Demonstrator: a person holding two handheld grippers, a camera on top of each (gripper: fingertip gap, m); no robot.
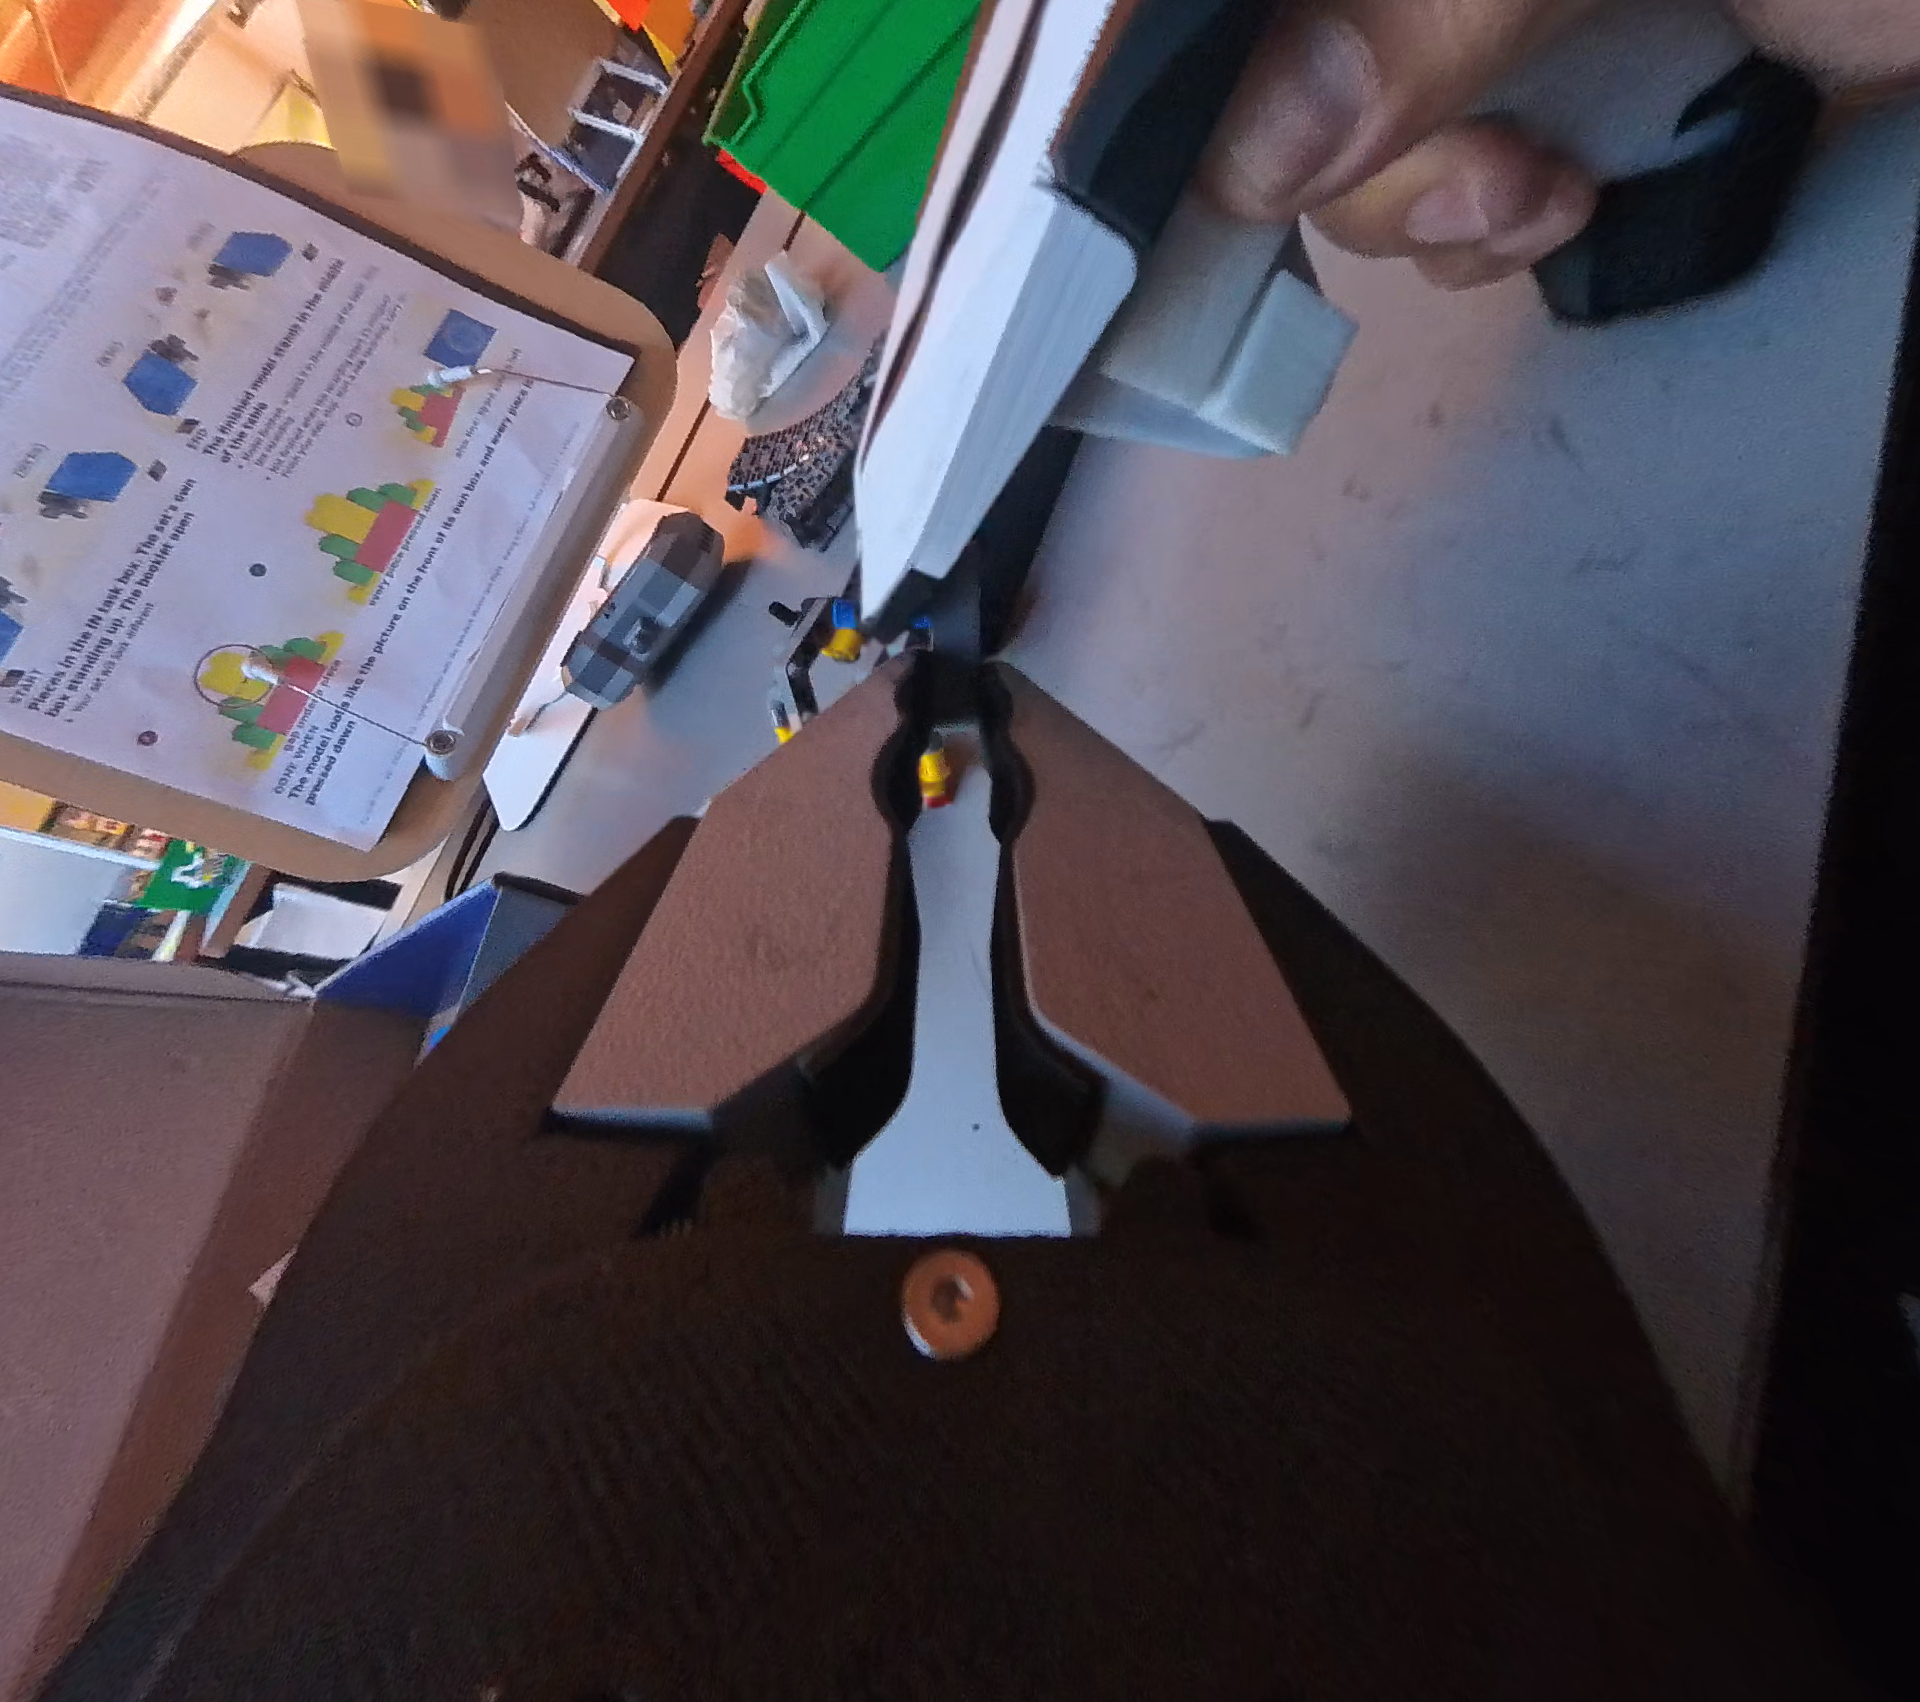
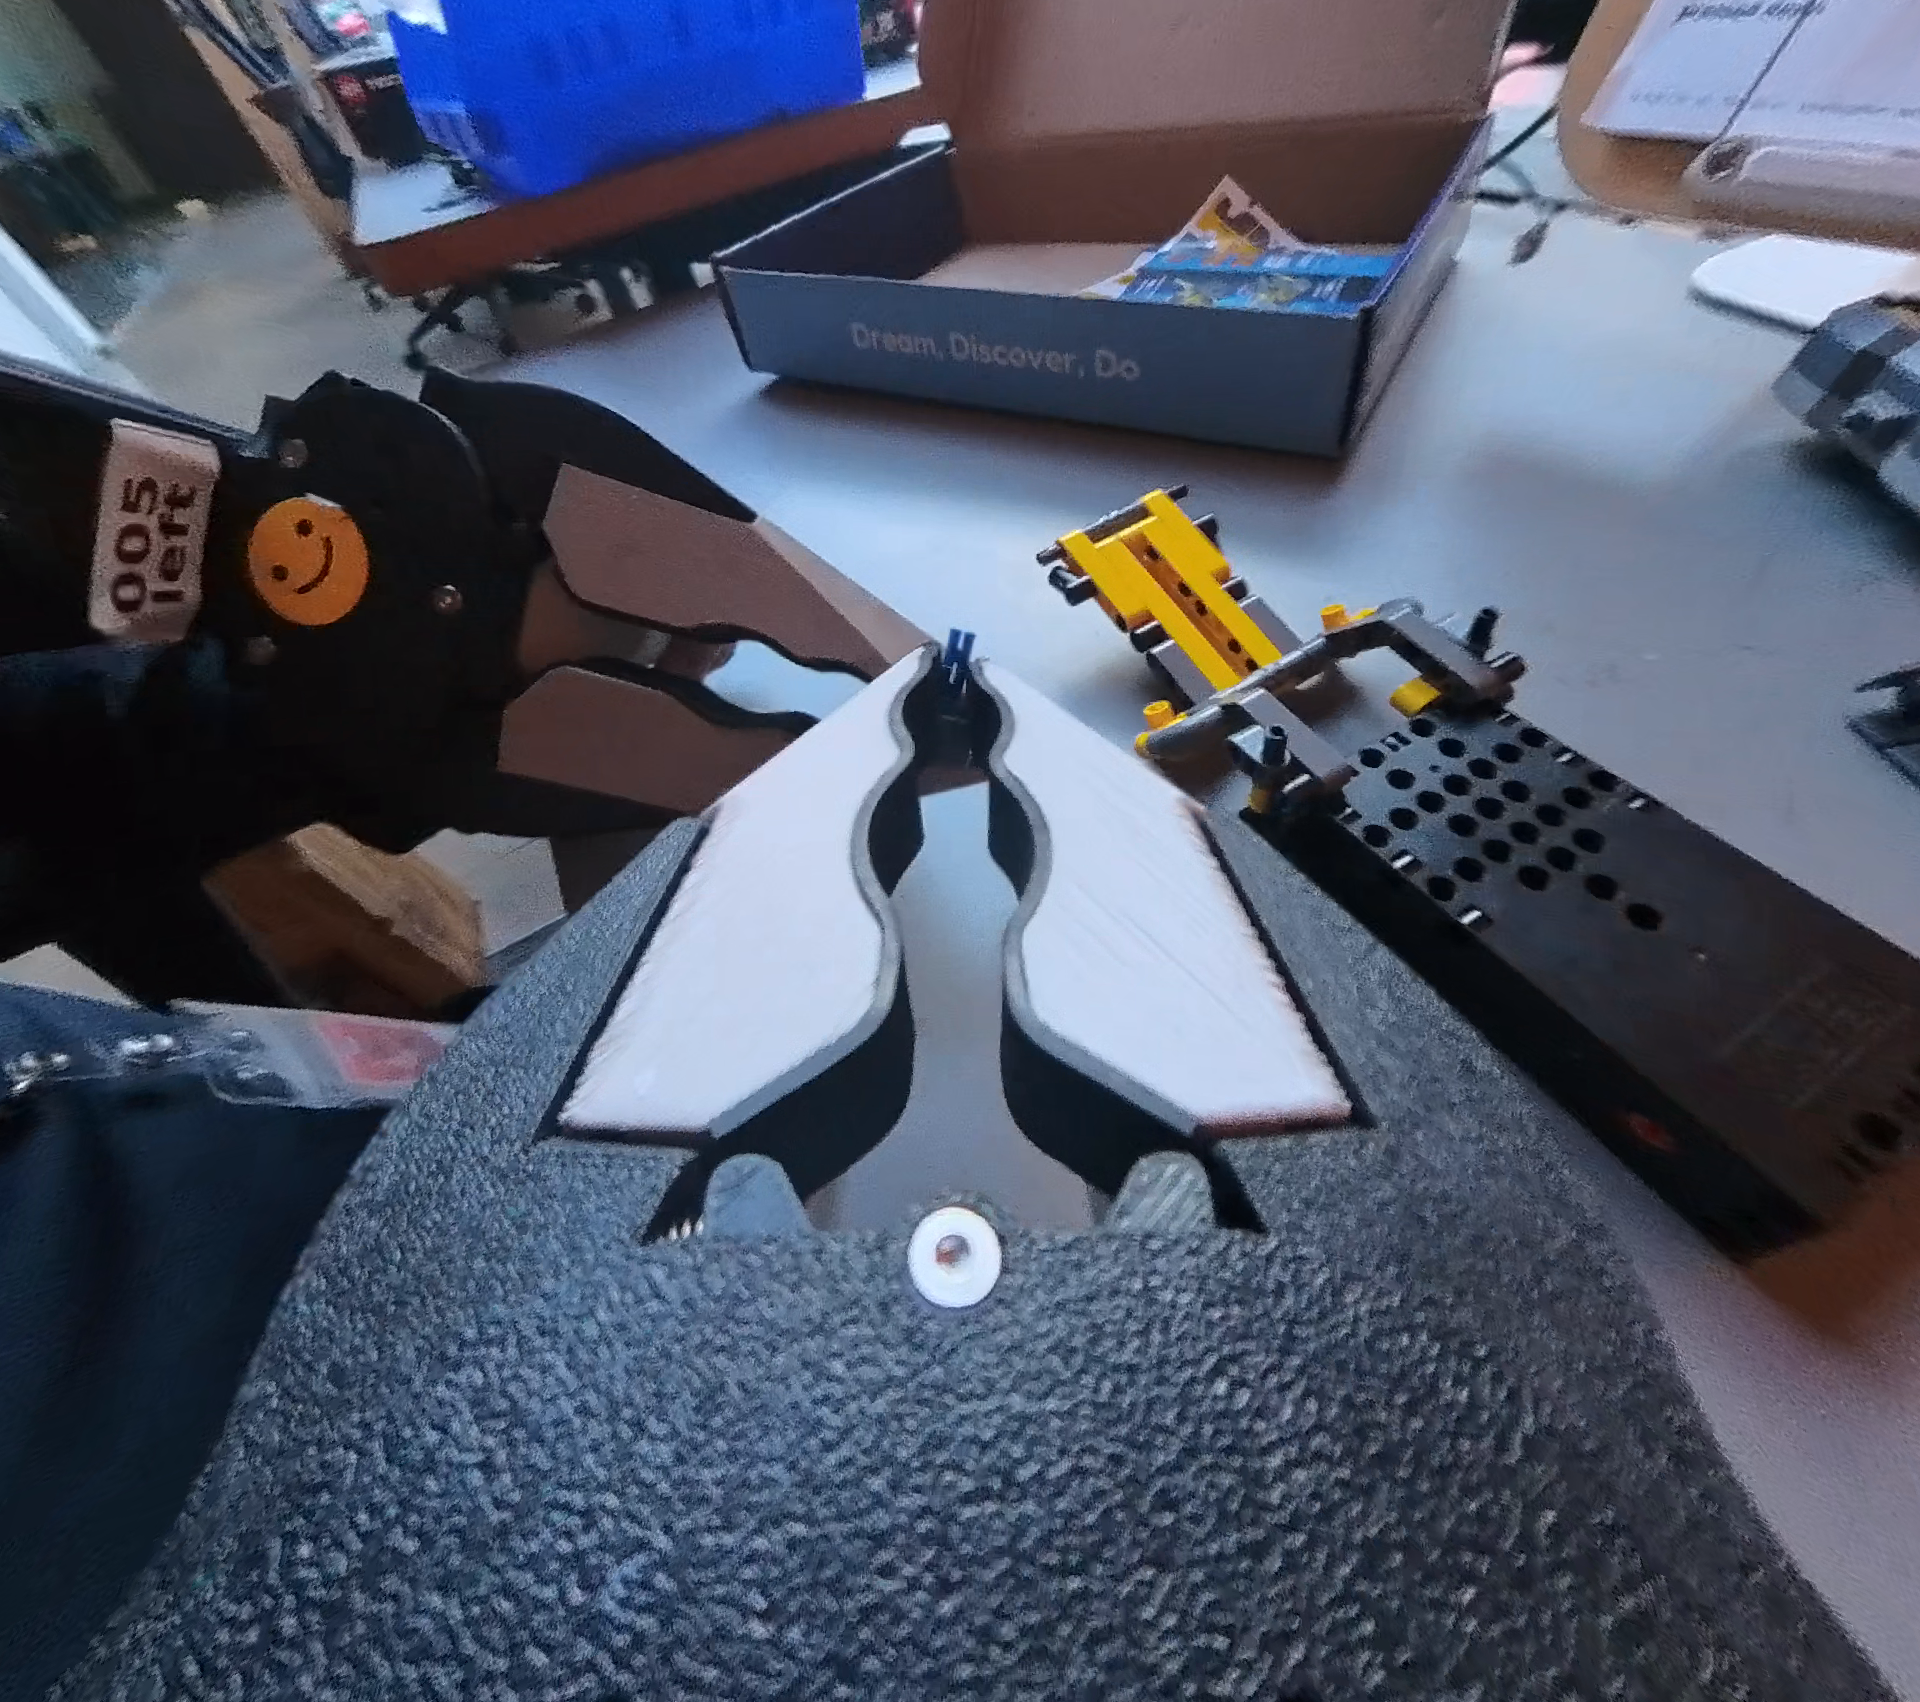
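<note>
The jaws of the left gripper (image 1: 951, 670) are drawn close, their tips almost meeting. A dark bit sits right at the tips, but whether they actually pinch it cannot be told from the left wrist view. Just past those tips is a small black plastic connector with a blue peg (image 1: 956, 629), and the white-fingered right gripper (image 1: 904, 603) slants in onto it from above and ahead, steered by a person's hand (image 1: 1455, 42). Seen through the gap between the jaws, on the grey table (image 1: 1455, 717), stands a tiny yellow-and-red plastic piece (image 1: 935, 769). Off to the left of the jaws are a grey brick-built model (image 1: 644, 624) and a printed picture sheet on a wooden board (image 1: 312, 457). Green plastic bins (image 1: 883, 42) lie well ahead.

In the right wrist view the right gripper's jaws are pressed together on the connector, which is caught right at the tips. Its long axis seems to run on forward in line with the fingers, blue end pointing away from the camera. The left gripper reaches in from the left, and its tips are hidden behind the right gripper's near finger. Just right of the jaws lies a yellow-and-grey frame of holed plastic beams (image 2: 1247, 644), its end resting against a black perforated block (image 2: 1558, 873). Well ahead is an open cardboard box (image 2: 1039, 364) with leaflets inside, and a blue plastic crate (image 2: 644, 52) sits farther off to the left.
</note>
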